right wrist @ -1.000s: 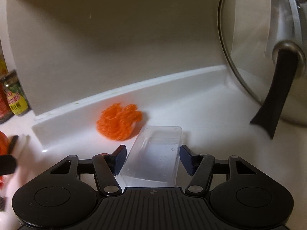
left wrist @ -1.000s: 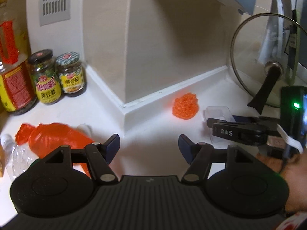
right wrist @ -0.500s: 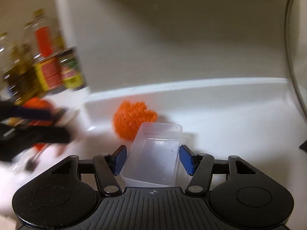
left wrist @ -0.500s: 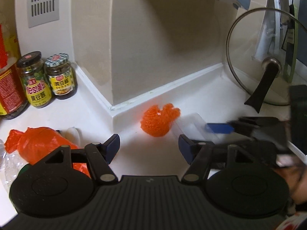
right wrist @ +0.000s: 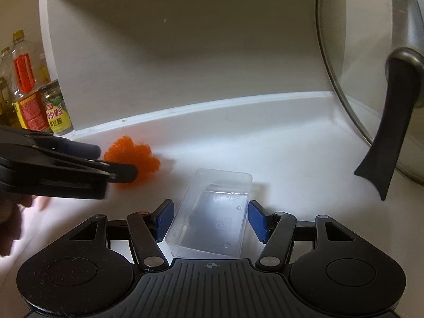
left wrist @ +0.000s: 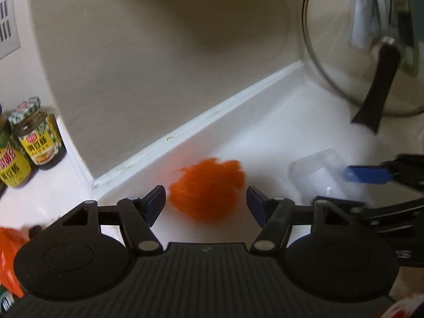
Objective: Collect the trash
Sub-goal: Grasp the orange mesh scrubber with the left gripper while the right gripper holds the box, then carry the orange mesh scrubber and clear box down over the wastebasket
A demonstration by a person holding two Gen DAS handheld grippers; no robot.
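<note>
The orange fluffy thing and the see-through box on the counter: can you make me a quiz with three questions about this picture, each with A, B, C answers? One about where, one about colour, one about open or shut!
1. Where is the clear plastic box?
A. Between the right gripper's fingers
B. On top of a jar
C. Under the glass lid

2. What colour is the mesh ball?
A. Green
B. Orange
C. Purple

3. How is the left gripper?
A. Shut tight on a bottle
B. Open, with the mesh ball lying in front of its fingers
C. Holding the lid's handle

Answers:
1. A: the box lies on the white counter between the blue pads of the right gripper.
2. B: it shows bright orange in both views.
3. B: a gap shows on each side of the ball, so the pads do not press it.
</note>
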